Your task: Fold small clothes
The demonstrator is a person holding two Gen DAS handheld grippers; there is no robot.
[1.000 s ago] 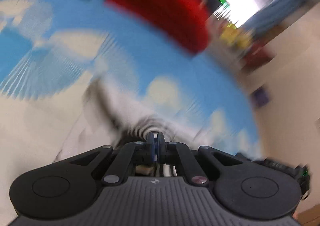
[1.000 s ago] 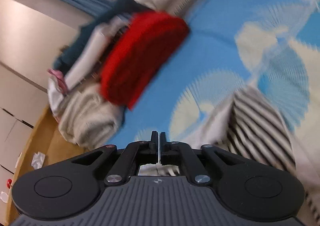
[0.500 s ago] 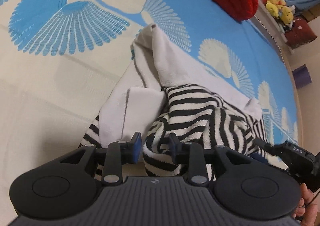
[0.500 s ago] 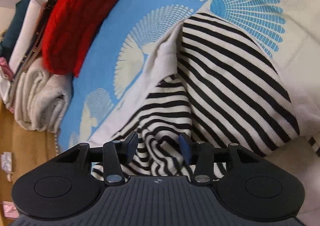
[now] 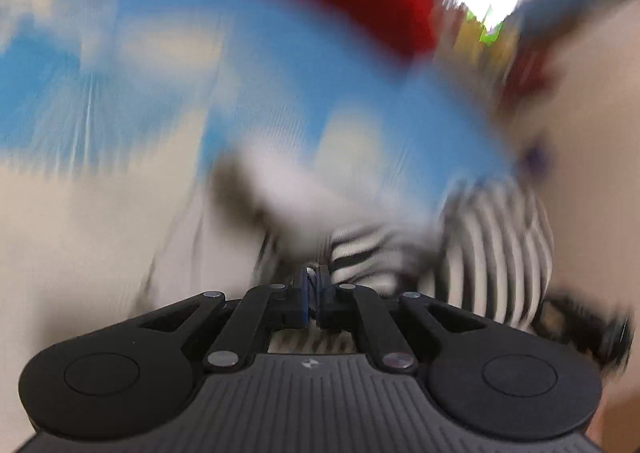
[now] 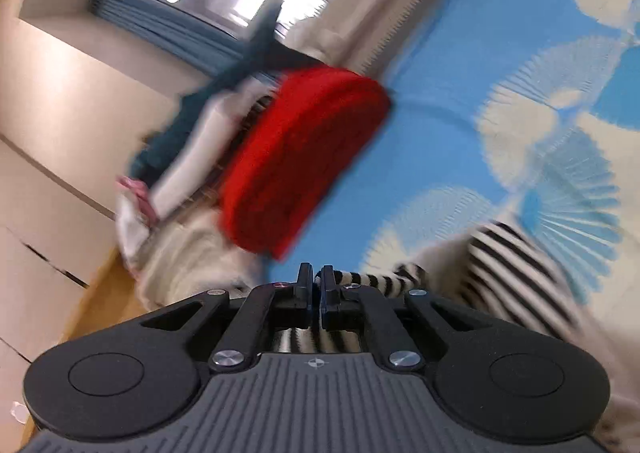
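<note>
Two grips: we have the left gripper (image 5: 311, 280) and right gripper (image 6: 315, 280) each just closed tight on a fold of the striped top (image 6: 516, 273).
Top: on the blue bedspread (image 6: 460, 73), bunched between us.
Feel: we judge it light, soft, stretchy; take hems or corners.
Nearby: red knit (image 6: 296, 165) and folded pile (image 6: 184, 253) well apart, nothing blocking.

Left tool (image 5: 313, 285) pinches the striped garment (image 5: 492, 245) over the blue bedspread (image 5: 280, 65).

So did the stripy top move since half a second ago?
Yes. The stripy top has been lifted off the blue bedspread, bunched toward the right gripper, whose jaws just closed on it.
</note>
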